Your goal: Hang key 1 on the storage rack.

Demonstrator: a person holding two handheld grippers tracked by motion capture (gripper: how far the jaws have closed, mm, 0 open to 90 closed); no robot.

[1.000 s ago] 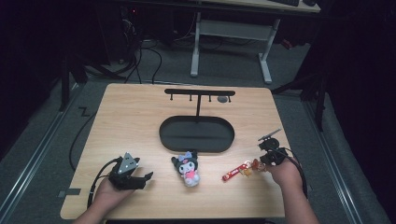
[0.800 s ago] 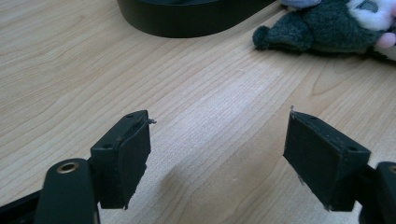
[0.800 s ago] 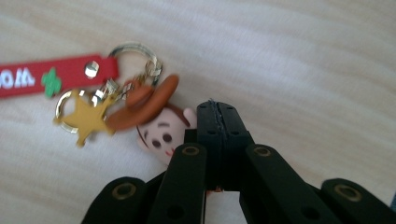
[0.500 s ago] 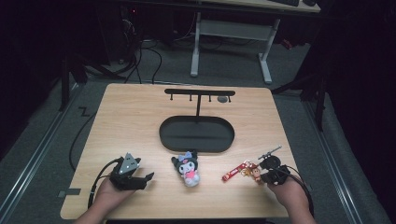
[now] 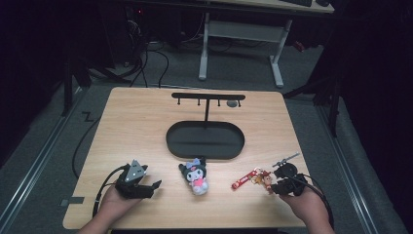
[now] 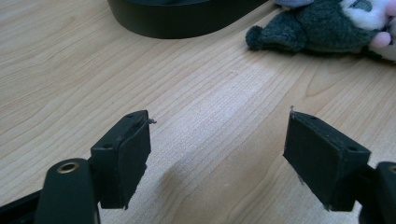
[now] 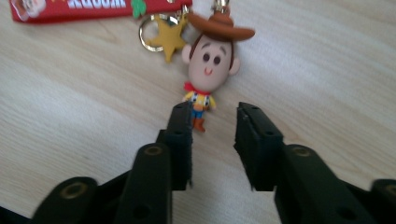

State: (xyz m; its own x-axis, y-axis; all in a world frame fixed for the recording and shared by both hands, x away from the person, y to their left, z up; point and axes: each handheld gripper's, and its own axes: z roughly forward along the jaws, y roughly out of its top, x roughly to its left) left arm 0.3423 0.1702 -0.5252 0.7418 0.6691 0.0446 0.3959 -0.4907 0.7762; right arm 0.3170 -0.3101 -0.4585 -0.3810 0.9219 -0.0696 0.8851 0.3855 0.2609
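Observation:
A cowboy keychain figure (image 7: pixel 210 65) with a brown hat, gold star (image 7: pixel 169 38), ring and red strap (image 7: pixel 70 9) lies on the wooden table (image 5: pixel 146 126); in the high view the keychain (image 5: pixel 255 178) is at the front right. My right gripper (image 7: pixel 212 122) is open, its jaws just short of the figure's feet with nothing between them; in the high view the right gripper (image 5: pixel 285 183) sits beside the keychain. A dark plush toy (image 5: pixel 195 175) with a pink front lies front centre. My left gripper (image 6: pixel 217 149) is open over bare wood, the plush (image 6: pixel 327 28) ahead to its right; the left gripper (image 5: pixel 141 184) is at front left.
A black oval tray (image 5: pixel 204 140) forms the base of a black hanger stand (image 5: pixel 208 97) with several small hooks at mid-table. The tray's edge (image 6: pixel 177 18) lies ahead of the left gripper. The table's front edge is close to both hands.
My right gripper has moved toward the front edge and slightly left, coming down beside the keychain. The left gripper has stayed in place.

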